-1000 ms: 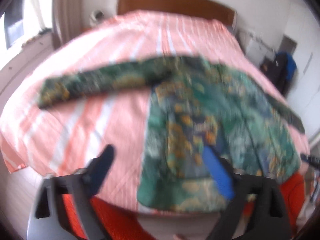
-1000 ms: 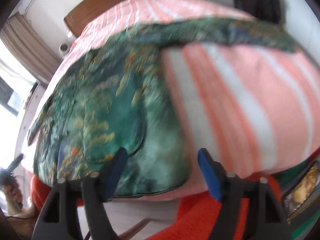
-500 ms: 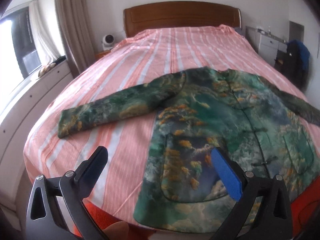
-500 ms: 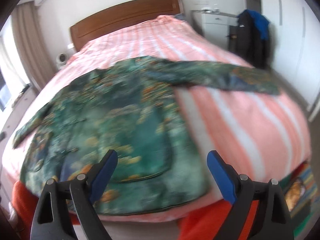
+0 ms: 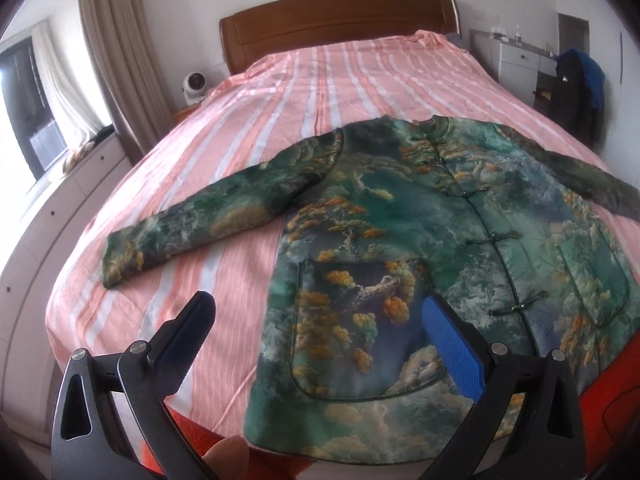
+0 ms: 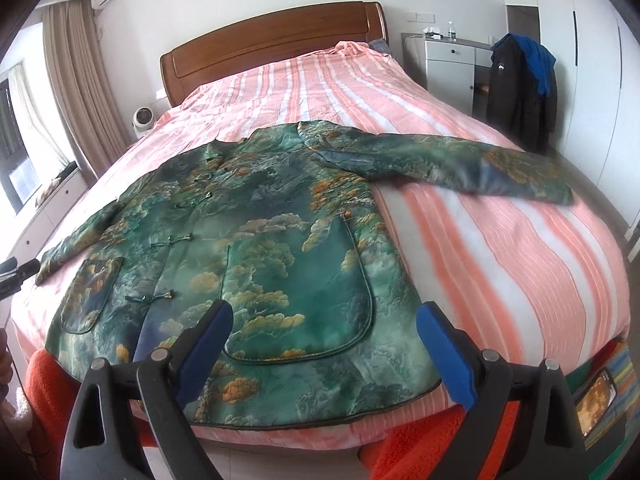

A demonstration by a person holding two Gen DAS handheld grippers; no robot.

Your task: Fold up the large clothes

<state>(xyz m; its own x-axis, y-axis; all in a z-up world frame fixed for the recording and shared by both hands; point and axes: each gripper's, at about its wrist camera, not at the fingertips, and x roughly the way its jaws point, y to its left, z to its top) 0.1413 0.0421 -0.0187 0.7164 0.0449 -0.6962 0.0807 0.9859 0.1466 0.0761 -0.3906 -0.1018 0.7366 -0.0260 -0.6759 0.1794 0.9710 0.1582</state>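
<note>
A green patterned jacket (image 5: 420, 240) lies flat, front up, on the pink striped bed (image 5: 320, 80), both sleeves spread sideways. It also shows in the right wrist view (image 6: 260, 240). Its hem lies at the bed's near edge. My left gripper (image 5: 316, 320) is open and empty, held above the hem's left corner. My right gripper (image 6: 324, 332) is open and empty, held above the hem's right part. The left sleeve (image 5: 200, 216) reaches toward the bed's left side. The right sleeve (image 6: 460, 160) reaches toward the bed's right side.
A wooden headboard (image 5: 340, 28) stands at the far end. Curtains (image 5: 116, 60) and a white cabinet ledge (image 5: 48, 208) run along the left. A dark coat (image 6: 520, 92) hangs at the right by a white dresser (image 6: 452, 64). Orange fabric (image 6: 420, 448) lies below the bed's near edge.
Both grippers have drawn back and risen from close over the jacket's hem, so the whole jacket and bed are now in view. Both stay open. The jacket has not moved.
</note>
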